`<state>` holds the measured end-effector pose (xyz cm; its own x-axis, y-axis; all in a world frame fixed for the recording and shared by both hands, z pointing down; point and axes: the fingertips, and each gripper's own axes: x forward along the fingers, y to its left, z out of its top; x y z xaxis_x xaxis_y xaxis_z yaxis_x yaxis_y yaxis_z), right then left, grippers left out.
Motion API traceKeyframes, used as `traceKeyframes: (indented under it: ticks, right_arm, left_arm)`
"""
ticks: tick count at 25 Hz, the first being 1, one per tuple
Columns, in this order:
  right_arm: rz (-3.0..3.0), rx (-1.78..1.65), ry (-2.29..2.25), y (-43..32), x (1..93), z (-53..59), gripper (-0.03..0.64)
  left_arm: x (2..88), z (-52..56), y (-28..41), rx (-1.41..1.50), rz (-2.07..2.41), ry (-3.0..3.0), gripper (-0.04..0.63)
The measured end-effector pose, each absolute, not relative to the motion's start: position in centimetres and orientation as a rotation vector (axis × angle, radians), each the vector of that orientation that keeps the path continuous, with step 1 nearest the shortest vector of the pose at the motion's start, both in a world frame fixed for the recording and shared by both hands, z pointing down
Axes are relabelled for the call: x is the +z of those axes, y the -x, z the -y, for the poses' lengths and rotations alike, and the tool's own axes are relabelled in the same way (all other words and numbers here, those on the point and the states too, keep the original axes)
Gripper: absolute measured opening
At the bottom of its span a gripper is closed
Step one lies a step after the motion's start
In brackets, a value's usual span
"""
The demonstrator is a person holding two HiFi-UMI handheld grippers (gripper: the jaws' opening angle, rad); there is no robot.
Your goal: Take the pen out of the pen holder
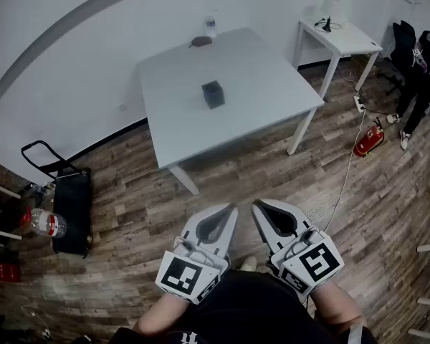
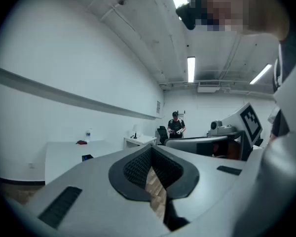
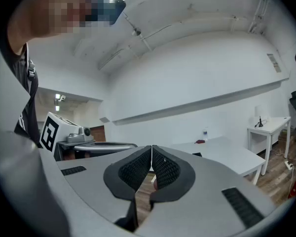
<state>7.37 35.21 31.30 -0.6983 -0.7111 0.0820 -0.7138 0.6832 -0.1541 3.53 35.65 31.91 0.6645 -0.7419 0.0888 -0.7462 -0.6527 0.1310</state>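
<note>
Left gripper [image 1: 228, 213]: jaws pressed together, nothing between them.
Right gripper [image 1: 259, 211]: jaws pressed together, nothing between them.
Pen holder [image 1: 213, 94]: mid-counter [image 1: 272, 84], well apart from both grippers.
Pen: too small to tell.

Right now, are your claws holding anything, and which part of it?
Nothing is held. The left claw and the right claw are both shut and empty, over the floor, away from the pen holder on the table.
</note>
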Motion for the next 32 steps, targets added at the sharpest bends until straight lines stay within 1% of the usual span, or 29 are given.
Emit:
traceKeyframes:
  ticks: [12, 23, 32]
  right_arm:
    - [2.817, 0.301, -1.264, -5.7, 32.4, -29.5, 0.015]
    - [2.759, 0.302, -1.355, -2.8, 32.3, -19.4, 0.015]
    - [2.729, 0.327, -1.381, -0.4, 33.0, -14.2, 0.015]
  left_arm:
    - [32.9, -29.2, -1.8, 0.023, 1.178, -2.725, 0.005]
    - [33.1, -18.6, 0.8, 0.044, 1.109, -2.778, 0.005]
    - [34.3, -13.0, 2.9, 0.065, 1.097, -2.772, 0.005]
